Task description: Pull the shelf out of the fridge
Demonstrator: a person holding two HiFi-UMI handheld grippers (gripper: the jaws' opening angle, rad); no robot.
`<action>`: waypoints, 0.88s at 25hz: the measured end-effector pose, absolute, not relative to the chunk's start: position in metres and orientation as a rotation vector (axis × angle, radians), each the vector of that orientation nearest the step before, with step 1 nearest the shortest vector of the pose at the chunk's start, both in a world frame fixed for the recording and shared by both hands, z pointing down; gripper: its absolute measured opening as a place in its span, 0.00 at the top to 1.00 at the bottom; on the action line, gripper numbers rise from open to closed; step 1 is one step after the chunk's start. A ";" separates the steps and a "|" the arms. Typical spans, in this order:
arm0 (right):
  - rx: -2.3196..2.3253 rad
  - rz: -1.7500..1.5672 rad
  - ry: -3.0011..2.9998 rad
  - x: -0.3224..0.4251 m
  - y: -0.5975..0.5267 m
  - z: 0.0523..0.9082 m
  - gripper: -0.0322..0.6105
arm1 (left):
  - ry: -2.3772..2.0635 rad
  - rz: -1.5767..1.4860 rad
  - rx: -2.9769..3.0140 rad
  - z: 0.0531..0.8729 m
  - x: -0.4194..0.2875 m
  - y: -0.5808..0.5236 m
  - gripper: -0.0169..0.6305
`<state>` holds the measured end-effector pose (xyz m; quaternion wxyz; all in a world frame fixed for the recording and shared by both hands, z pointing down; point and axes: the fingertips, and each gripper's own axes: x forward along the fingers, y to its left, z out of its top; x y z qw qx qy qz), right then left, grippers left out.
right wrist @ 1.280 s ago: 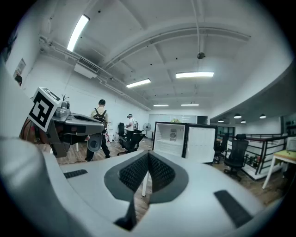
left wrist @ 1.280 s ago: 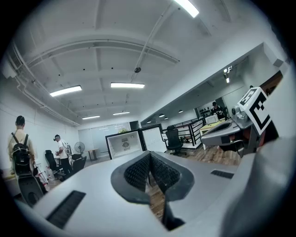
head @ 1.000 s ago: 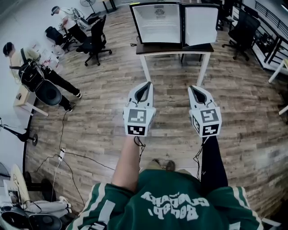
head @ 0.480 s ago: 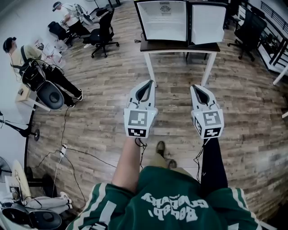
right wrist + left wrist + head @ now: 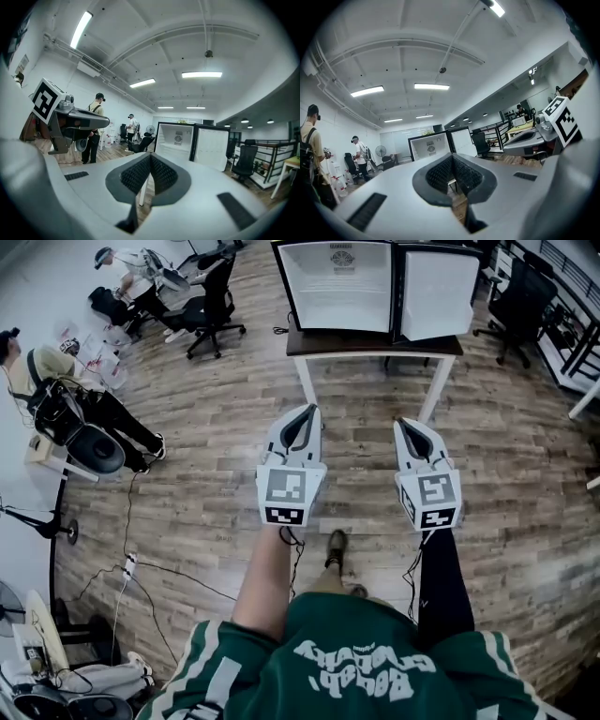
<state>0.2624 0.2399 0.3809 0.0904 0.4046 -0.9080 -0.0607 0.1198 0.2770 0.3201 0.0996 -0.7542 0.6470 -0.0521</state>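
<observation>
A small white fridge [image 5: 342, 285] stands on a dark-topped table [image 5: 375, 343] at the far end of the wood floor, its door [image 5: 439, 294] swung open to the right. The inside is pale, and I cannot make out a shelf from here. Both grippers are held side by side at waist height, pointing at the fridge and well short of the table. My left gripper [image 5: 305, 410] is shut with nothing in it, and so is my right gripper [image 5: 405, 424]. The left gripper view shows the fridge [image 5: 430, 146] beyond its closed tips [image 5: 452, 159]. The right gripper view shows the fridge [image 5: 177, 139] past its closed tips [image 5: 150, 159].
Two people [image 5: 56, 381] with office chairs [image 5: 211, 306] and gear are at the left. Cables [image 5: 141, 559] trail over the floor at the lower left. A black chair [image 5: 511, 301] and a railing stand at the right. White table legs [image 5: 305, 381] lie ahead.
Both grippers have moved forward together toward the table, still shut. The fridge and table sit nearer in the head view, and a foot has stepped forward below.
</observation>
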 end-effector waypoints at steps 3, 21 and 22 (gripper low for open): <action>1.208 -0.185 -2.689 0.251 0.201 0.378 0.94 | 1.905 -0.162 -2.239 0.316 0.110 0.236 0.95; 1.223 -0.156 -2.655 0.174 0.102 0.384 0.93 | 1.902 -0.147 -2.271 0.319 0.034 0.135 0.95; 1.226 -0.159 -2.654 0.170 0.099 0.383 0.93 | 1.896 -0.145 -2.274 0.319 0.031 0.133 0.95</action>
